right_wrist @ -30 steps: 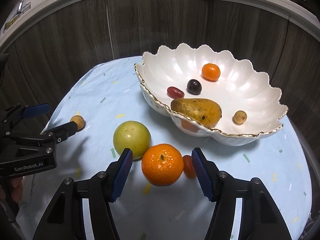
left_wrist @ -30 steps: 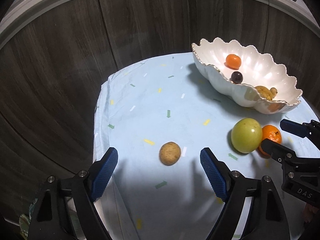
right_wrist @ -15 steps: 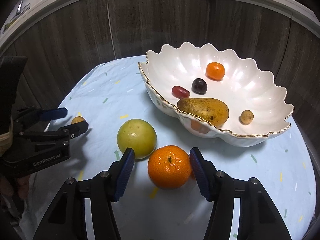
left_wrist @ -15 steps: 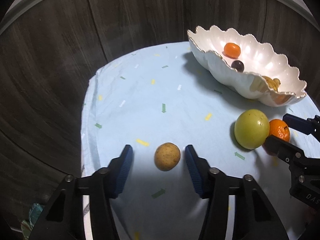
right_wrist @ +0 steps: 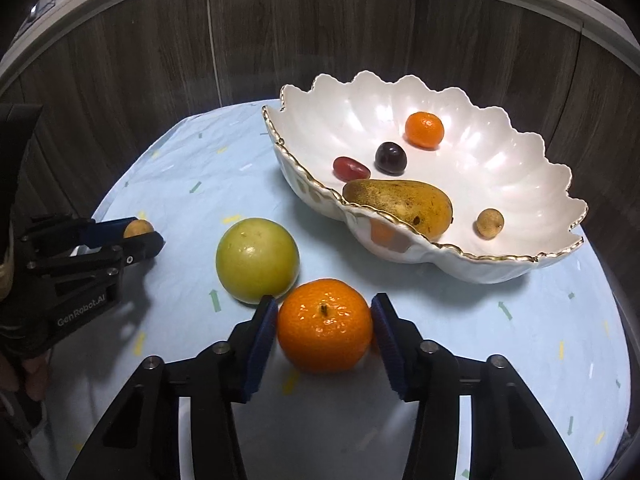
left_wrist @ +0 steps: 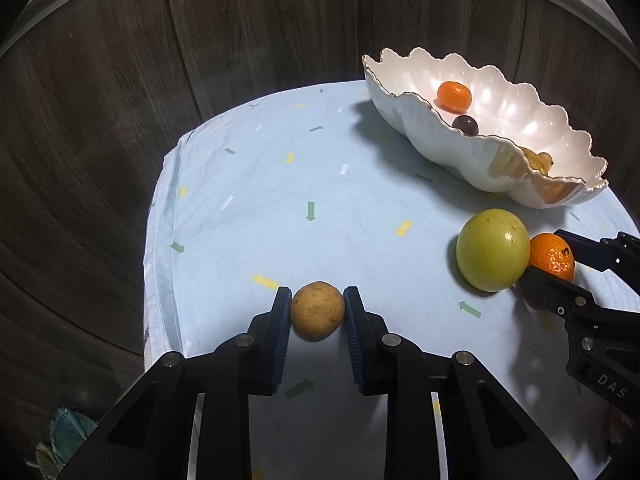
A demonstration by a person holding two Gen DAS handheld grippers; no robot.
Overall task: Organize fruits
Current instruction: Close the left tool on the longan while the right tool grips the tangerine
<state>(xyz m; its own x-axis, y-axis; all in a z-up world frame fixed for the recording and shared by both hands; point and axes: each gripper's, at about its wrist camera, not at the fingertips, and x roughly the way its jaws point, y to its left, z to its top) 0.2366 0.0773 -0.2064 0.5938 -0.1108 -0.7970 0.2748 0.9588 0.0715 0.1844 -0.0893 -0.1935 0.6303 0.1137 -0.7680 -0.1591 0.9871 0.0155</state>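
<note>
Tan fruit (left_wrist: 317, 311), mandarin (right_wrist: 325, 326) on tablecloth

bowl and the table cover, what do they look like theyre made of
Bowl: likely glazed ceramic or porcelain; glossy pearly white with bright highlights, scalloped ribs, gold-edged rim. Table cover: looks like thin woven fabric; matte pale blue, printed confetti dashes and arrows, soft creases and a stitched hem at the edge.

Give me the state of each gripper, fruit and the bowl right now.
Left gripper: shut on small brown fruit, on the cloth.
Right gripper: shut on orange, on the cloth.
Green fruit: loose on the cloth, beside the orange.
Bowl: upright, holding five fruits.
</note>
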